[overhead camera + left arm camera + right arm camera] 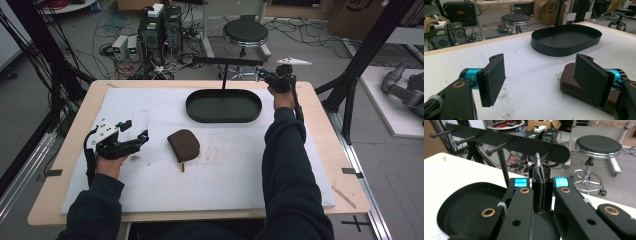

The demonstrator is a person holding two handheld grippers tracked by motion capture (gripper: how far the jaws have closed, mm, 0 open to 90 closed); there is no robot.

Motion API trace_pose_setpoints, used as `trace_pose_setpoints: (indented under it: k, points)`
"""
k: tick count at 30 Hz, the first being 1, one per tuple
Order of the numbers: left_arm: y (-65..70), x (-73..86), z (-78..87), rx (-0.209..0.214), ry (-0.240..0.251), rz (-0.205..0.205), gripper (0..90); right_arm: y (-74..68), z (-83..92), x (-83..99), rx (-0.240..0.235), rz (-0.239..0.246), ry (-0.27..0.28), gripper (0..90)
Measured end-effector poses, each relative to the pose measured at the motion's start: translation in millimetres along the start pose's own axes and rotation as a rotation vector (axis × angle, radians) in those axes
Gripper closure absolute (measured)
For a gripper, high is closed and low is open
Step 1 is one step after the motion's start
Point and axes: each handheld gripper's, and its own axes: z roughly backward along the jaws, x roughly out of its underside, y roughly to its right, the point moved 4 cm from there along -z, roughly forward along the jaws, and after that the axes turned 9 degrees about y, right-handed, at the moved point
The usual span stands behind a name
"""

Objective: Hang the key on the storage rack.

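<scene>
We take the black oval tray (223,106) as landmark, at the far middle of the white mat (150,200). Brown pouch (183,145) lies flat on the mat, nearer the person than the tray and a bit toward its left end, well apart from it; pull tab points at the person.

Left gripper (135,131) sits left of the pouch, well off the tray, jaws spread wide with nothing between. In the left gripper view (540,82) we see the pouch (570,85) just behind the right-hand pad, tray (564,47) beyond.

Right gripper (261,75) is raised past the tray's far right end, near a black rack (227,61) on a post. In the right gripper view (540,173) its pads are pressed together on a thin metal ring (537,159); rack pegs (499,146) just beyond, tray (451,202) below left. A round stool (597,143) stands on the floor behind.
</scene>
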Motion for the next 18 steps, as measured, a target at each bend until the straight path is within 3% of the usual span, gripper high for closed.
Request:
trace_pose_setpoints:
  k: [4,5,6,7,8,9,12,13,14,16,18]
  points:
    - [-0.6,0.5,0.0,0.000,-0.002,0.002,25.4,0.5,-5.8,2.9,0.021,0.007,0.003,90.0]
    - [-0.4,0.4,0.0,-0.002,-0.002,0.001,25.4,2.4,-9.5,5.9,0.051,-0.017,0.007,87.6]
    - [-0.4,0.4,0.0,-0.002,-0.002,0.001,25.5,2.4,-9.5,5.9,0.051,-0.017,0.007,87.6]
    - [-0.4,0.5,0.0,-0.002,-0.003,0.000,25.4,4.3,-11.9,8.8,0.089,-0.037,0.008,83.1]
    - [-0.4,0.5,0.0,-0.002,-0.003,0.000,25.5,4.3,-11.9,8.8,0.089,-0.037,0.008,83.1]
    - [-0.6,0.6,-0.1,-0.002,-0.004,0.001,25.5,5.1,-12.2,11.2,0.115,-0.048,-0.007,76.2]
    - [-0.8,0.8,-0.3,0.001,-0.005,0.000,25.4,3.6,-10.0,12.4,0.115,-0.027,-0.019,68.9]
    - [-0.6,0.9,-0.3,0.001,-0.005,0.002,25.4,-0.1,-5.2,13.0,0.086,0.048,-0.042,62.2]
    - [-0.4,1.0,-0.4,0.003,-0.007,0.001,25.4,-2.6,-1.9,13.0,0.058,0.082,-0.062,59.6]
    - [0.3,0.8,-0.6,0.006,-0.005,0.002,25.4,-5.1,2.0,12.8,0.033,0.110,-0.072,56.5]
    - [1.1,0.3,-0.6,0.013,0.002,0.011,25.4,-11.2,12.4,11.3,-0.045,0.134,-0.098,51.8]
